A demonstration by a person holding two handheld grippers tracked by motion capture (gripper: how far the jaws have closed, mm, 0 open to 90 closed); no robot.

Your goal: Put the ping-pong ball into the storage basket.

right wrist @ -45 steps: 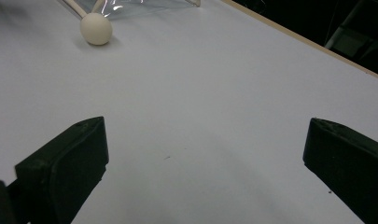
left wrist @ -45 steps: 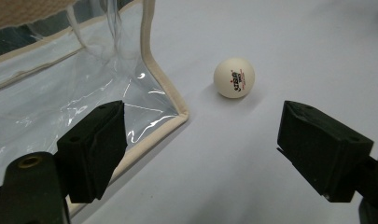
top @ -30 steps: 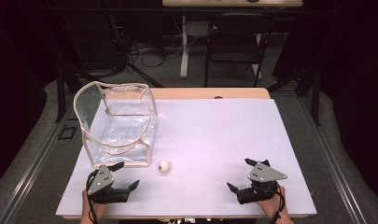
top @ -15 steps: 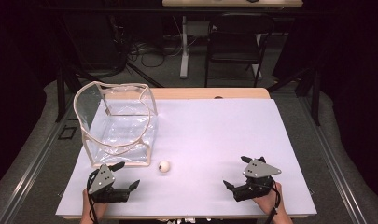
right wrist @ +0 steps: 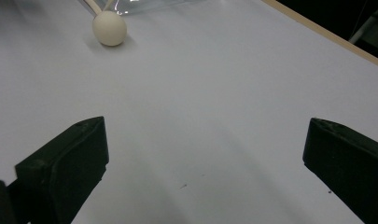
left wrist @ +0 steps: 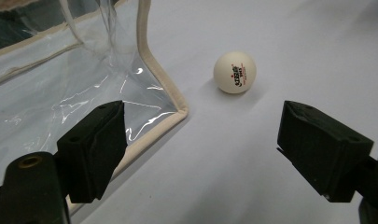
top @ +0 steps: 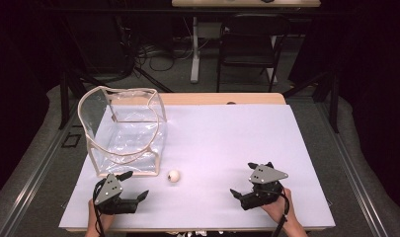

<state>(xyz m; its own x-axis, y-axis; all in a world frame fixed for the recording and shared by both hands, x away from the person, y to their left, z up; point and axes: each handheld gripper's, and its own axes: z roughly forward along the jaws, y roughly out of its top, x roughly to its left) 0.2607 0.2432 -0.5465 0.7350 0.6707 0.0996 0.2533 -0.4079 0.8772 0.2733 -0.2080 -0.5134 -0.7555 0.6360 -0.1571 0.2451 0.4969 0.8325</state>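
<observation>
Where the white tabletop [top: 227, 143] runs toward its near edge, a ball [top: 174, 176] lies just off the near right corner of a clear bag [top: 123, 131] with beige trim. In the left gripper view the ball [left wrist: 234, 72] carries a small red and dark print and rests apart from the bag's corner [left wrist: 163, 100], not touching it. The bag stands open, its beige rim curving over the clear walls, on the side of the ball toward the tabletop's left edge. Nearer the person than the ball, and a little toward the bag's side, the left gripper [top: 133, 186] is held low with its fingers [left wrist: 91, 149] spread wide and nothing between them; they point toward the ball and the bag's corner. Well apart from the ball on its other side, the right gripper [top: 244, 185] sits near the front edge, its fingers [right wrist: 65, 168] likewise wide open and empty, and from its own view the ball [right wrist: 109, 28] shows far ahead across bare surface.
</observation>
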